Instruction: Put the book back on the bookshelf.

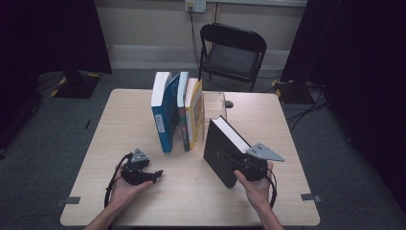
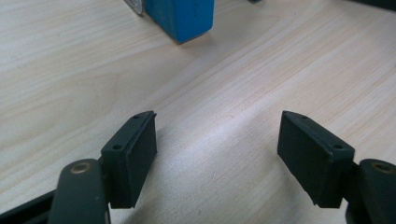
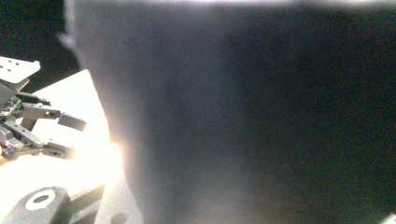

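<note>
A pale wooden worktop [image 1: 143,120] is seen from the high view, with a black folding chair [image 1: 232,52] standing beyond its far edge at twelve o'clock. Toward eleven o'clock of the worktop's middle a row of upright books [image 1: 178,112] is lined up, spines toward the person, with a clear plastic bookend [image 1: 215,108] just beside the row at its three o'clock side. A large black book [image 1: 222,151] is held tilted at about four o'clock of the row, its lower corner down near the worktop and its white page edge facing up and right; it stands apart from the row. The right tongs [image 1: 242,165] are pinched on the near edge of this black book, whose dark cover looms blurred and very close in the right gripper view. The left tongs [image 1: 155,175] are held low over the worktop at about seven o'clock of the row, spread wide with bare wood between the pads [image 2: 133,158]. In the left gripper view a blue book's lower end [image 2: 180,16] is seen at twelve o'clock, well apart from the tongs.
</note>
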`<state>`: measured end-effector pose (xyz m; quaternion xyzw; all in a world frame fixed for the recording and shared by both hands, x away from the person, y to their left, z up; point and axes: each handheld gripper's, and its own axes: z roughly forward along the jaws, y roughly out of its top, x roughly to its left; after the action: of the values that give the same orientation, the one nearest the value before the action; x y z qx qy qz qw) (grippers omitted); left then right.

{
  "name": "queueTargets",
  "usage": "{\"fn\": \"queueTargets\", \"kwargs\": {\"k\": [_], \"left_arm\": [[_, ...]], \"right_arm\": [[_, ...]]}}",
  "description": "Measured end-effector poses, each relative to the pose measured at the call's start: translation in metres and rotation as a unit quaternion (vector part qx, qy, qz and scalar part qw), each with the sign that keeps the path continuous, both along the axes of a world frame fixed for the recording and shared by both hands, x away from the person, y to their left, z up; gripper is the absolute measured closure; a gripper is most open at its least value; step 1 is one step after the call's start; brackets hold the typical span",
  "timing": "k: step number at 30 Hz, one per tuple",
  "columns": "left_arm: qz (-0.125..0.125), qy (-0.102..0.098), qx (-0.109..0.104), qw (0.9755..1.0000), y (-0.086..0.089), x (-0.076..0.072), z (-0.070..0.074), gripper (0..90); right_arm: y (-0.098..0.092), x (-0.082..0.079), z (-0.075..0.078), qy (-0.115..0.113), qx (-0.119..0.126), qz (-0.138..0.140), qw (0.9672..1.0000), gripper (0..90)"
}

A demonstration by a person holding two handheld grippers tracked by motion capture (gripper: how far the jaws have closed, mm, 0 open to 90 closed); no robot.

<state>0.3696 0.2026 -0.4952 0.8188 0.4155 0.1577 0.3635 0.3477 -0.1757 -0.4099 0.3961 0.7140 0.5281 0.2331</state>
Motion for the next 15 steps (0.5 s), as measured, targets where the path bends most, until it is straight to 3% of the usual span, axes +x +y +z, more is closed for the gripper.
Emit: {"fn": "queueTargets", "kwargs": {"k": [1, 3, 15], "left_arm": [[-0.007, -0.011, 0.012, 0.9998, -0.001, -0.001, -0.001, 26.8], [-0.009, -0.024, 0.003, 0.9997, -0.001, -0.001, -0.005, 23.9], [0.000, -0.023, 0.004, 0.9997, 0.003, 0.002, -0.005, 23.6]], "right_arm": [[0.001, 0.000, 0.001, 0.001, -0.003, 0.000, 1.0000, 51.8], [0.001, 0.000, 0.001, 0.002, -0.008, 0.004, 1.0000, 51.5], [0.000, 0.003, 0.020, 0.047, -0.022, 0.015, 0.9985, 47.2]]}}
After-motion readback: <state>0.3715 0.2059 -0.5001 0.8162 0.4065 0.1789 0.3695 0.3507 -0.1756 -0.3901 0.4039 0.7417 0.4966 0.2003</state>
